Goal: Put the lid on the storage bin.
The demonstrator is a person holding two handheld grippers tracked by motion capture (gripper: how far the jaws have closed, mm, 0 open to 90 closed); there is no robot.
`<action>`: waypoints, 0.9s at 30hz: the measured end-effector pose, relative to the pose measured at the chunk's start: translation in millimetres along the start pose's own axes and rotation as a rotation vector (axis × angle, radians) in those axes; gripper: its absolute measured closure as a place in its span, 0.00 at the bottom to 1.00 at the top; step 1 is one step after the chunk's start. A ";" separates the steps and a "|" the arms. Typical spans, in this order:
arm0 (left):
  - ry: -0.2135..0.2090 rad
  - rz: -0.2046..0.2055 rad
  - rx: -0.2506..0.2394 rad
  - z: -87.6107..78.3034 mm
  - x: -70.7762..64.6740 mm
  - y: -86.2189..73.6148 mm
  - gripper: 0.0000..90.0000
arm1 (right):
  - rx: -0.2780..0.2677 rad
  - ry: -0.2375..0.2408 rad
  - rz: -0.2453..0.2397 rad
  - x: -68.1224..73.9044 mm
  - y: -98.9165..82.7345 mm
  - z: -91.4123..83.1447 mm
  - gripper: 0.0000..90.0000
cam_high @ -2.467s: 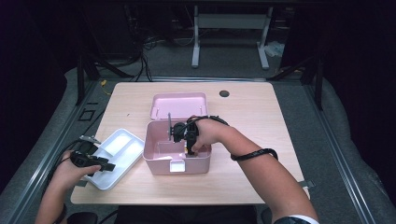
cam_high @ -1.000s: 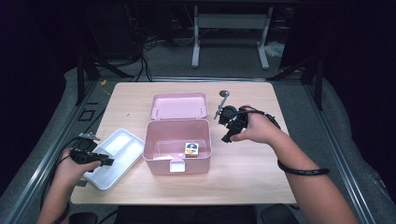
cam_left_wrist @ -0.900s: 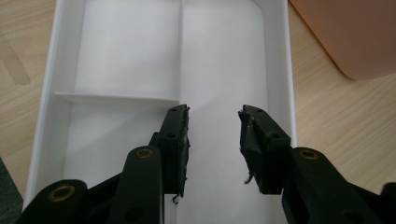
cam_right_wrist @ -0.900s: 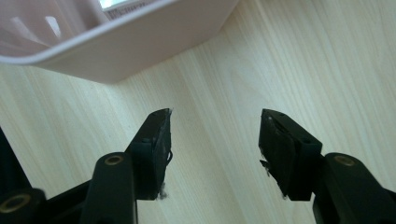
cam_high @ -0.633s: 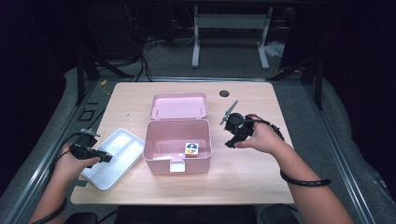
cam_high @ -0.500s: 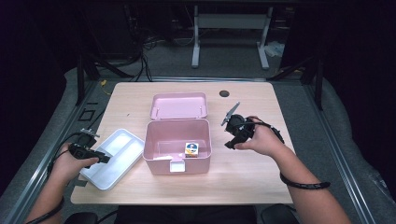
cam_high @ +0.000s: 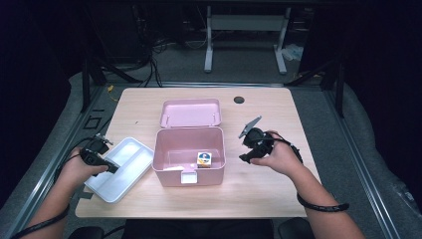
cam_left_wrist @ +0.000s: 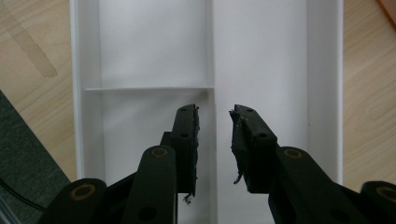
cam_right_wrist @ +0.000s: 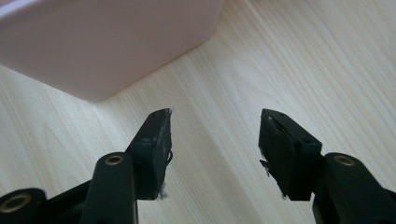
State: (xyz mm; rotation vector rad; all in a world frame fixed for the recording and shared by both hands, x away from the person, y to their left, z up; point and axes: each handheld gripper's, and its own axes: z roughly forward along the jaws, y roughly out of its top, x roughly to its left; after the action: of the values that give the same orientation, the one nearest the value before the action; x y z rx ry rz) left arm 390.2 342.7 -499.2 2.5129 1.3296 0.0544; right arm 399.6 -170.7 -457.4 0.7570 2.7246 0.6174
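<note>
We work on a wooden surface (cam_high: 149,107) around the pink box (cam_high: 188,155), a small cube (cam_high: 204,159) inside it. Our left tongs (cam_left_wrist: 214,122), still spread, have just been narrowing over the divider of the white tray (cam_high: 122,167) left of the box, likely to pinch it next. Our right tongs (cam_right_wrist: 215,133), spread empty right of the box, have withdrawn since dropping the cube.

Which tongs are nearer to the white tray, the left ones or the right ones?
Left. The left tongs hover directly over the white tray, jaws astride its divider. The right tongs are beyond the pink box.
</note>
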 end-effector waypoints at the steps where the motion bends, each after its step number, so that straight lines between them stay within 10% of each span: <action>1: 0.000 -0.004 0.005 1.3 -0.1 1.1 0.80 | -0.003 -0.001 0.004 0.7 -1.3 0.8 0.49; 27: 0.027 0.014 0.150 29.6 -1.3 21.6 0.89 | -0.039 0.014 0.101 3.1 -28.2 25.6 0.50</action>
State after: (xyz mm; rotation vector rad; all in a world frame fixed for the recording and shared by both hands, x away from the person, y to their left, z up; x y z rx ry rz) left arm 411.8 323.0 -521.4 2.6547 1.3736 -0.0095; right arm 393.5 -182.5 -493.3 0.8884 2.6919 0.6975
